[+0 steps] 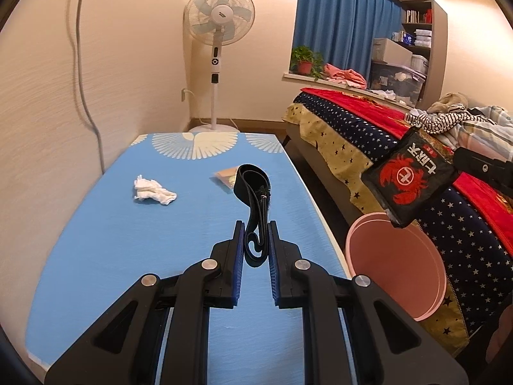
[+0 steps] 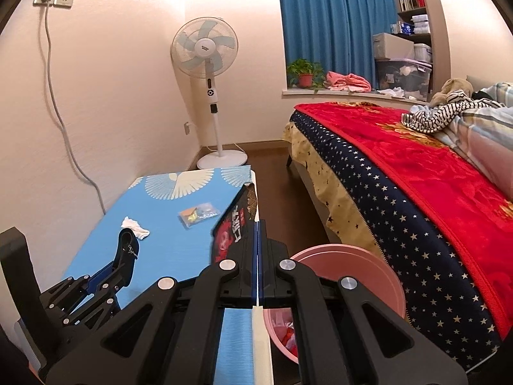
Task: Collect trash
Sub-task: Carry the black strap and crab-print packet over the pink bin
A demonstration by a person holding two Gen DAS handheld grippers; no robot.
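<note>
My left gripper [image 1: 256, 226] is shut on a black strap [image 1: 255, 192] and holds it above the blue table [image 1: 128, 240]; it also shows in the right wrist view [image 2: 126, 240]. My right gripper [image 2: 258, 224] is shut on a black snack packet with a red crab print [image 2: 235, 221], held by the table's right edge; the packet shows in the left wrist view [image 1: 408, 178] above the pink bin [image 1: 397, 266]. The bin [image 2: 352, 276] holds some red trash. A crumpled white tissue [image 1: 154, 190] and a small clear packet [image 2: 198, 214] lie on the table.
A bed with a red blanket and starry cover [image 2: 416, 192] stands close on the right, the bin between it and the table. A standing fan [image 2: 208, 96] is in the far corner. A cable [image 2: 64, 134] runs down the left wall.
</note>
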